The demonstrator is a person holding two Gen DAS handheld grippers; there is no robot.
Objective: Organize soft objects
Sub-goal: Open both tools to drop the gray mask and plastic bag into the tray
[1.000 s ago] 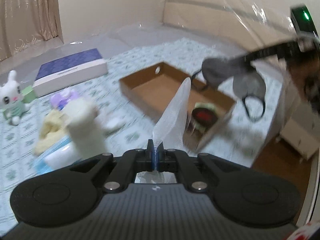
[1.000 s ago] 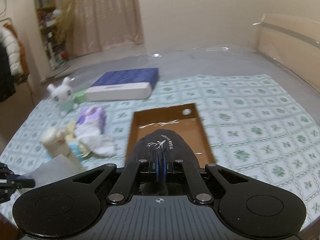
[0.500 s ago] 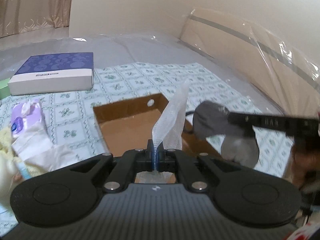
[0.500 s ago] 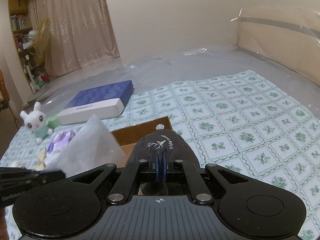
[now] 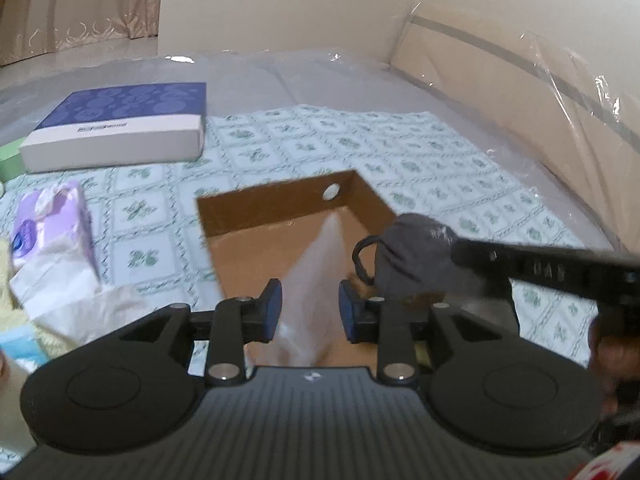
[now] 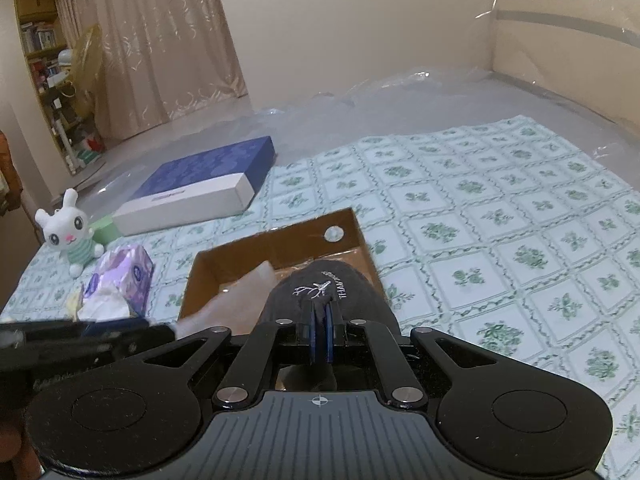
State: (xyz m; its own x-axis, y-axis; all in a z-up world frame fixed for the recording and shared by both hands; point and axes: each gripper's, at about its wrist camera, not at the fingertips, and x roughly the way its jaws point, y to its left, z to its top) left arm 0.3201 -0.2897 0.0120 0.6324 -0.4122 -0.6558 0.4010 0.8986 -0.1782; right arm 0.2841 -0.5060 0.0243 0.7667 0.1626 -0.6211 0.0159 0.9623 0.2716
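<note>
Brown cardboard forms a shallow open box (image 5: 276, 208) lying on a green-and-white flowered cloth (image 6: 500, 240), with a round hole in its far wall. Over this box hangs the left gripper (image 5: 310, 310), its blue-padded jaws now standing apart; they have just been opening, and a white, gauzy piece of fabric (image 5: 316, 280) stands between them, its tip reaching toward the far wall, with neither pad pressing on it. Coming in from the right of the left wrist view, the right gripper (image 6: 320, 336) has its jaws pressed together, pinching a dark grey eye mask (image 6: 324, 296) that carries a small white branch emblem and some lettering. The mask hangs over the near right part of the box, with its black strap looping beside it. From the right wrist camera the white fabric shows as a pale shape inside the box, just left of the mask. Left of the box lie a purple tissue pack (image 6: 124, 276) with crumpled white tissue beside it, a white plush rabbit (image 6: 70, 232) in a striped green top, and a small green block (image 6: 105, 228). Behind them rests a flat blue and white box (image 5: 116, 124). Clear plastic sheeting (image 6: 400, 100) covers the surface beyond the cloth, and beige curtains (image 6: 160, 40) hang at the back.
</note>
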